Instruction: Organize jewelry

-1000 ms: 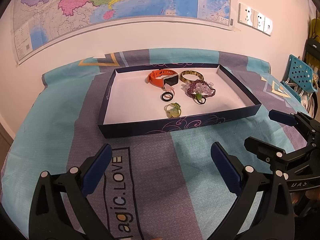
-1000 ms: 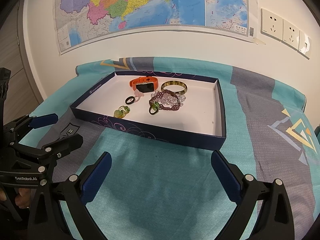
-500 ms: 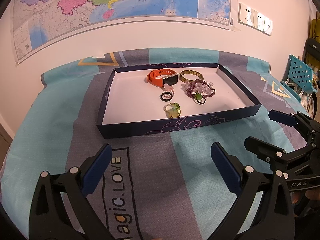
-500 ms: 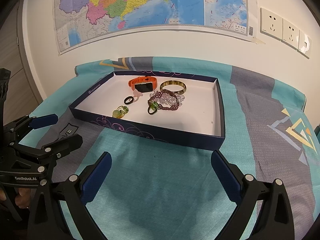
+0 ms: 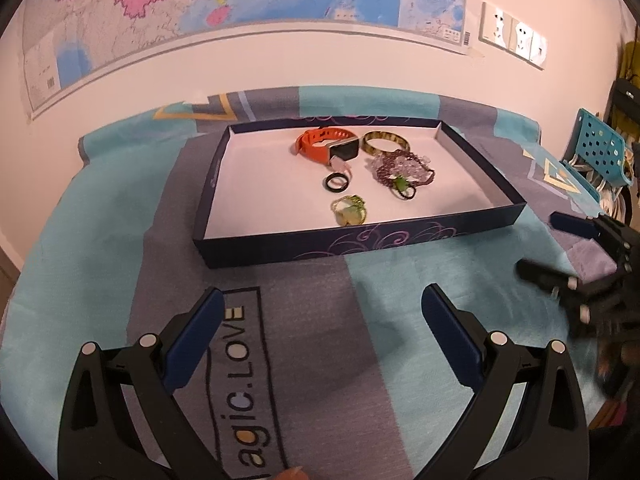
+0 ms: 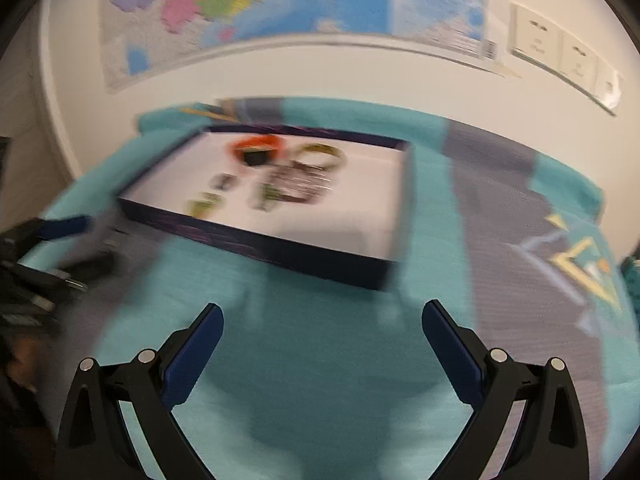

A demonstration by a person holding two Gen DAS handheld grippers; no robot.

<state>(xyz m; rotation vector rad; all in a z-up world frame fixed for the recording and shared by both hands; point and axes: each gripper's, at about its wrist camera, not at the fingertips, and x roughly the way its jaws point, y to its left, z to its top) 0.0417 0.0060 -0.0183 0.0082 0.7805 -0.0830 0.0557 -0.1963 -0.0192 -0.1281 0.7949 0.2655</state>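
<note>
Jewelry [image 5: 362,176] in tray [image 5: 360,240], straight ahead of left gripper [image 5: 320,320] and right gripper [image 6: 320,332]; both wide open, empty.

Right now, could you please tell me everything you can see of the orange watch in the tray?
The orange watch lies on its side near the far wall of the tray, on the white floor. Its rubbery-looking orange strap curls in a loop, closed or not I cannot tell; the dark rectangular face has a pale metallic edge. A small pinkish piece sits against its face; the greenish bangle lies close beside. Neither gripper touches it.
</note>
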